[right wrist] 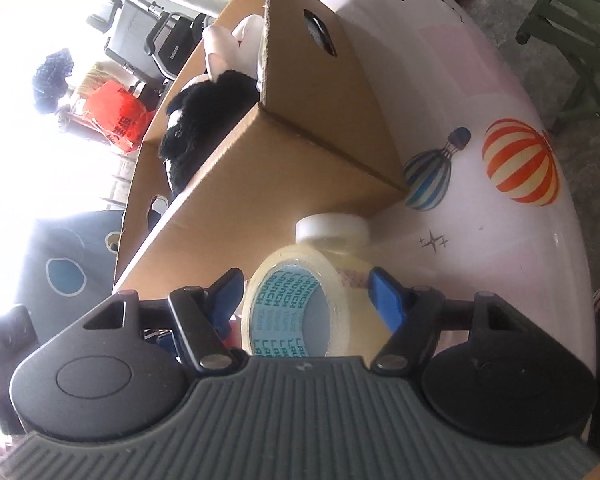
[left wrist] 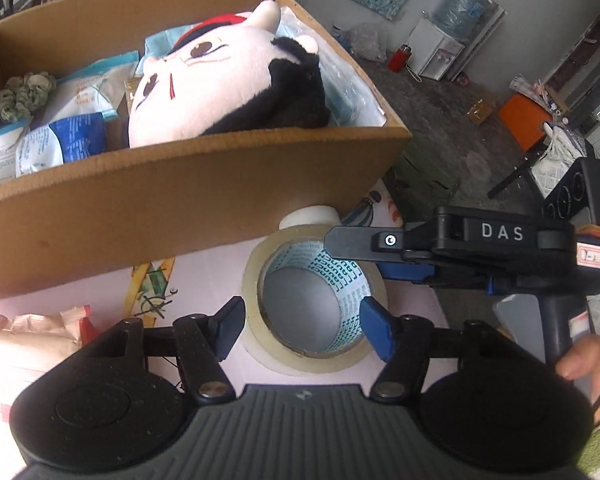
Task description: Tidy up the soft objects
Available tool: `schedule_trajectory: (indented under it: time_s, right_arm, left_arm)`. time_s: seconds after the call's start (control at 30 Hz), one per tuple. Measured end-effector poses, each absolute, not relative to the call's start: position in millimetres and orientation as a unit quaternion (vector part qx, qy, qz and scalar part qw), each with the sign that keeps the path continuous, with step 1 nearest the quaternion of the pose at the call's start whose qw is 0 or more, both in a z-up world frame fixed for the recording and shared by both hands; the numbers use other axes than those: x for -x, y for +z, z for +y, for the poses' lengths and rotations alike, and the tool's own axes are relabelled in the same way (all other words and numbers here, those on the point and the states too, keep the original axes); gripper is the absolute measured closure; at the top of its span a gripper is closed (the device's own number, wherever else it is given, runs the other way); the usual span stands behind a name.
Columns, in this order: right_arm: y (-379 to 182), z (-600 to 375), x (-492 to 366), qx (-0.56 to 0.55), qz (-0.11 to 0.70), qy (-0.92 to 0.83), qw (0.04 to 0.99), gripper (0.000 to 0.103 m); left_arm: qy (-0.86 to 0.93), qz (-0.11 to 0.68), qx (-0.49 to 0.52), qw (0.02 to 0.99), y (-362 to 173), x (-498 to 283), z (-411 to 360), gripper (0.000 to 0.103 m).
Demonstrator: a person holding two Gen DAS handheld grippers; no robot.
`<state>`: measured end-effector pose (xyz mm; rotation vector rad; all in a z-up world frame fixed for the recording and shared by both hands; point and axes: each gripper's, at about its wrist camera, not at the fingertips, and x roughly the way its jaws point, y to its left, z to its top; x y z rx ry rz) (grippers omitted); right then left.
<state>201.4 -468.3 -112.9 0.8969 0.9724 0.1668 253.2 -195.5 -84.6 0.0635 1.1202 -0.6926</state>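
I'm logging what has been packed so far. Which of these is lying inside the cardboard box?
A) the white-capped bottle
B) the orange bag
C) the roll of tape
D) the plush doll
D: the plush doll lies inside the cardboard box, while the roll of tape and the white-capped bottle sit outside it on the table.

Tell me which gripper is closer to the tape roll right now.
Hard to split, perhaps the right. The right gripper is open with its fingers either side of the tape roll. The left gripper is open too, straddling the same roll from above.
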Motion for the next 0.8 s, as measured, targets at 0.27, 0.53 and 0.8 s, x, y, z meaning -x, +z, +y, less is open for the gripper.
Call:
schedule_trajectory:
  time_s: [0.27, 0.53, 0.8]
  right_arm:
    - [-114.1, -458.0, -188.1, -0.422, 0.471, 0.102, 0.768, 0.033]
    - [-105.9, -440.2, -168.5, -0.396, 0.493, 0.116, 0.766, 0.033]
    - [-90.8, -488.7, -187.7, -0.418, 0.425, 0.059, 0.801, 0.035]
  left_arm:
    - [-0.309, 0.547, -0.018, 0.778, -96.9, -244.7, -190.7, 0.032]
    - [-0.314, 0.557, -0.034, 0.768, -94.0, -222.1, -177.7, 0.031]
    - [-0.33, 0.499, -0.024, 0.801, -66.8, -246.5, -189.7, 0.031]
